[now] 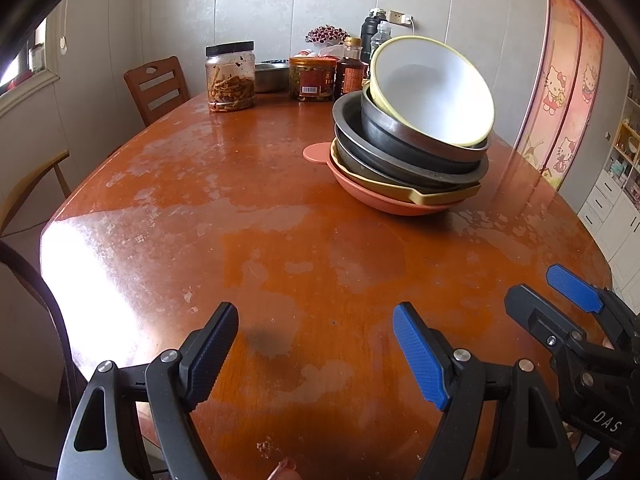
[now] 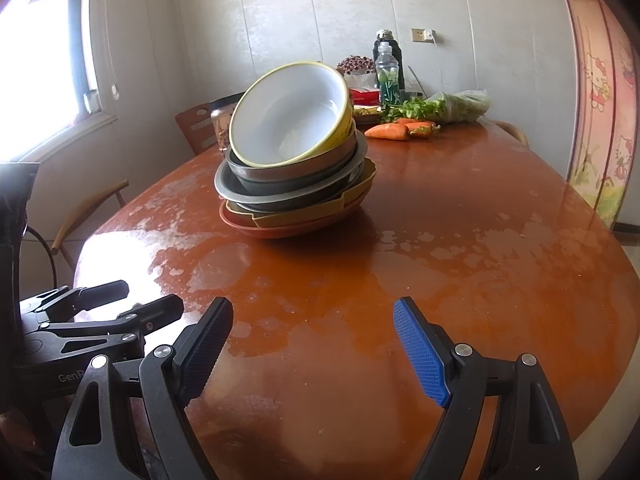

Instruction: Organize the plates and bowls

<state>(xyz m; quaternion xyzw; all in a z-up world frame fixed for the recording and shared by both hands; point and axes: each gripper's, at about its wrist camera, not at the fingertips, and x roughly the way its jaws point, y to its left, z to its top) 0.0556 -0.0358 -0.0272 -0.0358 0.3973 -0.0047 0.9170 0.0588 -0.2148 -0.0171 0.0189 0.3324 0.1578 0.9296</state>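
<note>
left gripper [image 1: 316, 344] and right gripper [image 2: 314, 340]: jaws wide apart, holding nothing, over the near table [image 2: 460, 240]; far behind, tilted yellow-rimmed bowl [image 2: 290, 116] atop the stacked dishes [image 2: 296, 196].

My left gripper [image 1: 316, 350] low over worktop [image 1: 240, 240], jaws spread wide, nothing between them. Right gripper [image 1: 560, 300] just beside mine at right edge, jaws also apart. Ahead I see dish stack [image 1: 408, 160]: salmon plate [image 1: 384, 200] at bottom, yellow dish [image 1: 440, 196] on it, dark metal bowls [image 1: 400, 140] above, yellow-rimmed white bowl [image 1: 432, 92] on top, tilted toward me. Far end: jar with black lid [image 1: 231, 76], second jar [image 1: 312, 79], sauce bottle [image 1: 351, 68]. Wooden chair [image 1: 156, 88] behind.
</note>
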